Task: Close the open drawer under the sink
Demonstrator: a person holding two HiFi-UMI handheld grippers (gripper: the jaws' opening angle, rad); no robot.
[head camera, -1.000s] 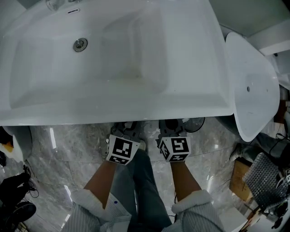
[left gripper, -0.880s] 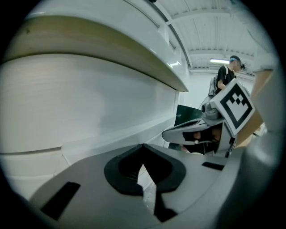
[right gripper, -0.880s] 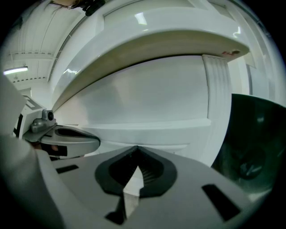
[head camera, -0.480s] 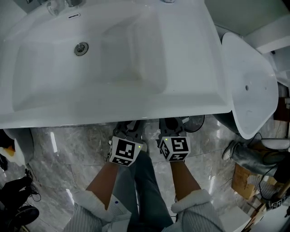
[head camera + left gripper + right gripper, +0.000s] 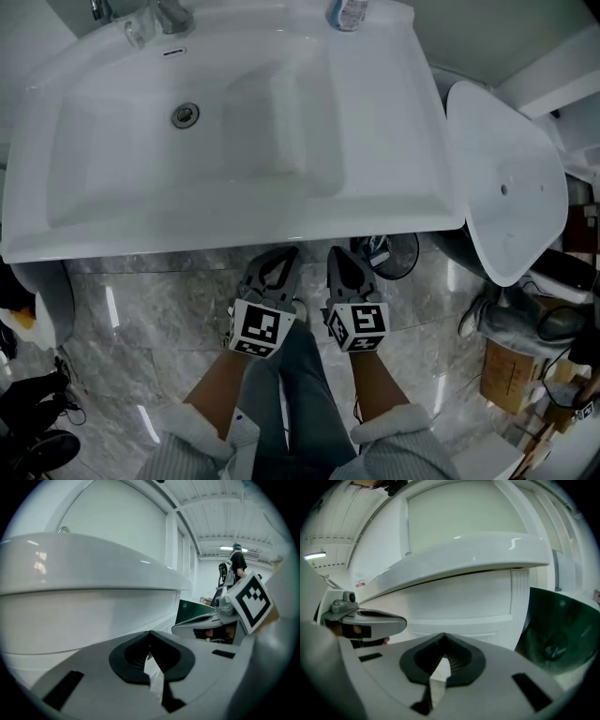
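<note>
in the head view the left gripper (image 5: 284, 253) and right gripper (image 5: 335, 253) are held side by side at lower centre, just below the front rim of the sink (image 5: 394, 202), over the marbled floor (image 5: 150, 300). both pairs of fingers are clenched on nothing. the drawer (image 5: 459, 599) is seen as a white front under the rim, mid-frame in the right gripper view; whether it is open cannot be told

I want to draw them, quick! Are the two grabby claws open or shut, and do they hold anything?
Left gripper: shut, jaws together, holding nothing.
Right gripper: shut, jaws together, holding nothing.
</note>
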